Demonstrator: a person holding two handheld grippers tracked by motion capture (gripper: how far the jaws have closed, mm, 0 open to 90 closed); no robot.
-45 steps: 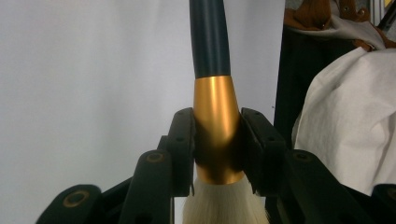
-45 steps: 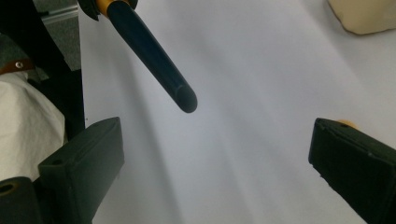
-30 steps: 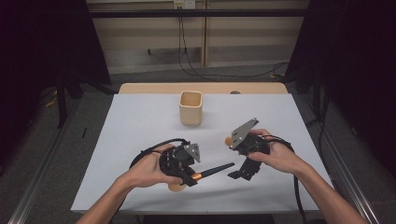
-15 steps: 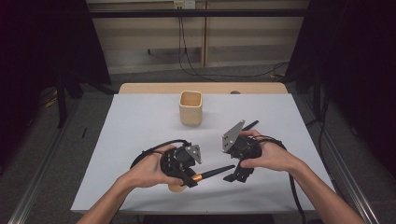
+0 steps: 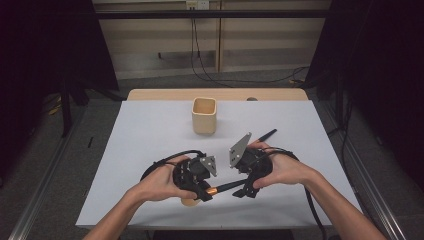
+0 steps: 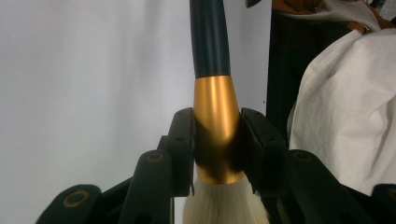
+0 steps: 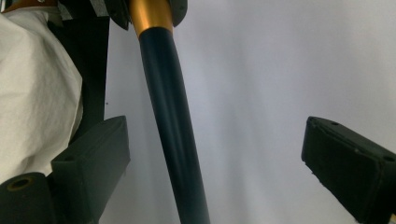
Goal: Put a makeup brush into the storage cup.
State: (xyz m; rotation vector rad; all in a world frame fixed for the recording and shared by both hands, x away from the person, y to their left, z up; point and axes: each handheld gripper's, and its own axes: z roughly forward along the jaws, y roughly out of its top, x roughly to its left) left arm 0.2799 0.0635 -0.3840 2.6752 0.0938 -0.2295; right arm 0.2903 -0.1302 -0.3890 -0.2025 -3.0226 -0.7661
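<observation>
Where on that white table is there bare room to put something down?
The white table is bare on its left, from the beige cup out to the left edge, and on its far right beyond the cup. It is crowded near the front, where the left gripper, right gripper and brush meet.

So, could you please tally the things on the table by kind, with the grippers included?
Brush: 1
Beige cup: 1
Handheld grippers: 2, left gripper shut on the brush's gold collar, right gripper open around its dark handle, jaws just closing
Total: 4
</observation>
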